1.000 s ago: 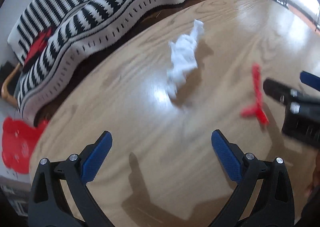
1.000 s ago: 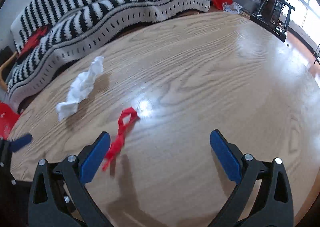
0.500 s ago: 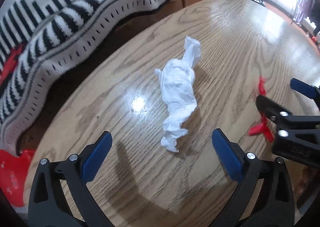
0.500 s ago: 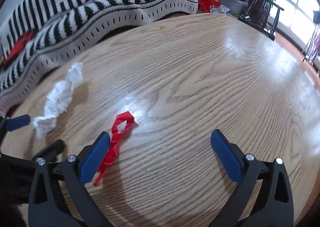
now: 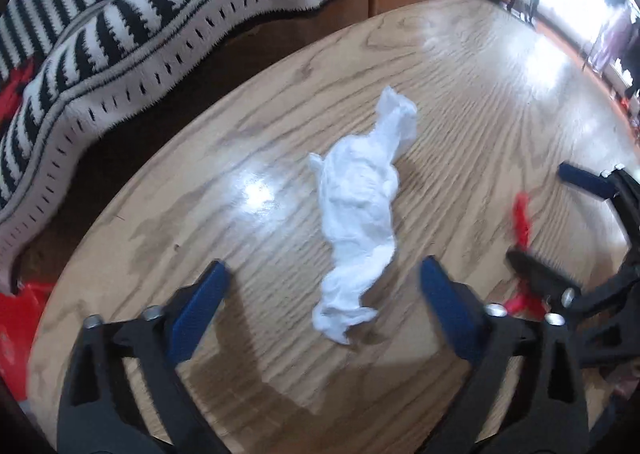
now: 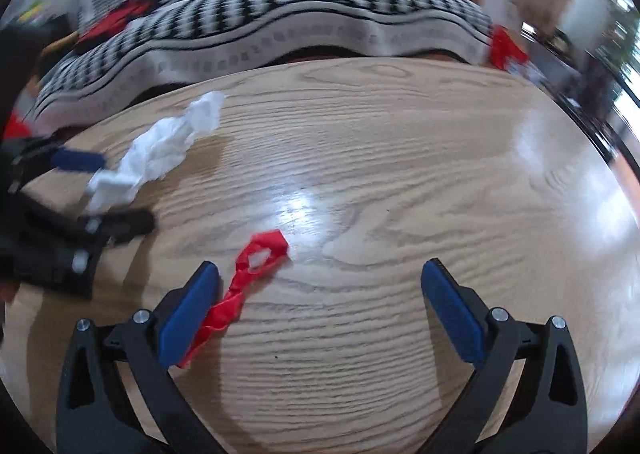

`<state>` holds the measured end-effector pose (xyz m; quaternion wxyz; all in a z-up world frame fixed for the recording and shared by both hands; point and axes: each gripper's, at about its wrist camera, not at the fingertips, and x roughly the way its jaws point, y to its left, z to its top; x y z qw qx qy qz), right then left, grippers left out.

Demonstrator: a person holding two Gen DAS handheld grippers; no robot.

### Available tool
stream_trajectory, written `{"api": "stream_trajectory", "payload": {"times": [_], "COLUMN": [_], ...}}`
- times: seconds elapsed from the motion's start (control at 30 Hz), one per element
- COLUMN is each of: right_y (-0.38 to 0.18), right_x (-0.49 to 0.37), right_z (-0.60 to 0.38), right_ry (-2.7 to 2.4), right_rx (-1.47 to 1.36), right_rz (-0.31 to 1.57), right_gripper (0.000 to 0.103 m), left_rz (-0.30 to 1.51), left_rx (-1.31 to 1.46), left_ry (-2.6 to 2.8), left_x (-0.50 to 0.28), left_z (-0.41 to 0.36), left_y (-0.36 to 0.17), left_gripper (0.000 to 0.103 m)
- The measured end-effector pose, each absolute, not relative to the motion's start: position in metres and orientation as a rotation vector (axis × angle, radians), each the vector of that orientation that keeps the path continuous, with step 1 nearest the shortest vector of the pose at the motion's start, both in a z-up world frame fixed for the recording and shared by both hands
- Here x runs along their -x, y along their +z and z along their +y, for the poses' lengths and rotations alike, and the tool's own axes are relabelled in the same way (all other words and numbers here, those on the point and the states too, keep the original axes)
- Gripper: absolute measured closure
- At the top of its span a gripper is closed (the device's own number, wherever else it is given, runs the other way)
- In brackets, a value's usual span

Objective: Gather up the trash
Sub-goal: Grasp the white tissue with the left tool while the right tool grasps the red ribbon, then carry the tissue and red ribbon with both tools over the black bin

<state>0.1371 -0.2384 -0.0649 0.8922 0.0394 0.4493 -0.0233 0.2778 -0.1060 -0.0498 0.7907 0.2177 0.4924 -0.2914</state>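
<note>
Round wood-grain table (image 6: pixel 400 158) w/ crumpled white tissue (image 5: pixel 360 214) & twisted red strip (image 6: pixel 256 266) lying apart on it.

The tissue (image 5: pixel 362 214) was white, the ribbon (image 6: pixel 244 282) red, the surface (image 6: pixel 400 174) light oak-grained, the blanket (image 5: pixel 120 34) black-and-white striped, the pads (image 5: pixel 198 320) blue.
</note>
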Motion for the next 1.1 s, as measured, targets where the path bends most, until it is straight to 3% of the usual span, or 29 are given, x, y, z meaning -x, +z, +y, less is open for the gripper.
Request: {"api": "stream_trajectory", "payload": {"times": [0.03,0.07,0.57,0.93,1.1], "right_y": [-0.061,-0.058,-0.019,0.025,0.021], "right_x": [-0.133,-0.131,-0.033,0.132,0.212], "right_z": [-0.24,-0.242,-0.302,-0.385,-0.423], "right_ry": [-0.025,0.044,0.065,-0.051,-0.07], "right_rx": [-0.075,-0.083,-0.284,-0.372,-0.417], "right_rz": [0.904,0.895,0.872,0.76,0.745], "right_gripper": [0.029,0.094,0.094,0.094,0.094], "left_rz": [1.024,1.02,0.971,0.853,0.867], "left_rx": [-0.464,-0.477,-0.564,-0.646,-0.588], "left_ry": [-0.625,-0.591,-0.488,-0.62,-0.73], "left_x": [-0.275,-0.274,-0.141,0.033,0.108], "left_z": [-0.106,-0.106,-0.114,-0.186,-0.23], "left_y": [-0.044,-0.044,-0.015,0.048,0.039], "left_gripper": [0.084,0.094,0.094,0.094,0.094]}}
